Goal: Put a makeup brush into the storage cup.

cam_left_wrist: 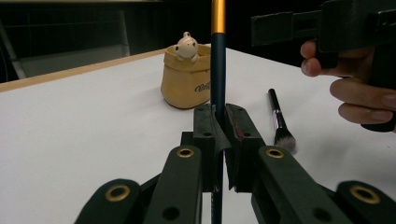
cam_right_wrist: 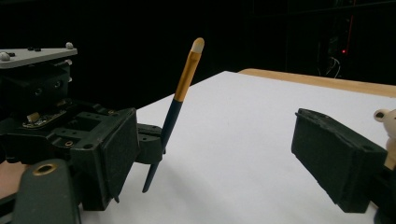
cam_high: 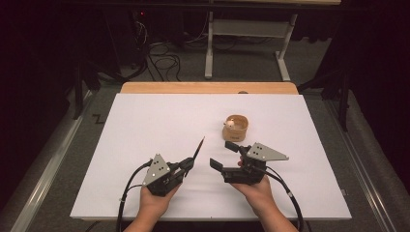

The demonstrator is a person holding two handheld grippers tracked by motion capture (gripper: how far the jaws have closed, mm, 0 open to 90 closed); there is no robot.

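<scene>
Jaws of left gripper (cam_high: 189, 163) are clamping thin brush (cam_high: 198, 148) low on its dark handle, tip up over table (cam_high: 145, 125); right gripper (cam_high: 227, 157) is gaping, empty. Brush prob. light, stiff, slick; grip mid-handle.

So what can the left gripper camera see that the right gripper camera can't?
The left gripper view alone has a second brush lying flat on the white table, with fluffy bristles toward the camera, plus the whole tan pot with its little bear. The right gripper view alone has the top of the held brush, its gold band and pale tip, and the right gripper with open jaws. Both share the dark-handled brush clamped in the left gripper, and the table.
</scene>
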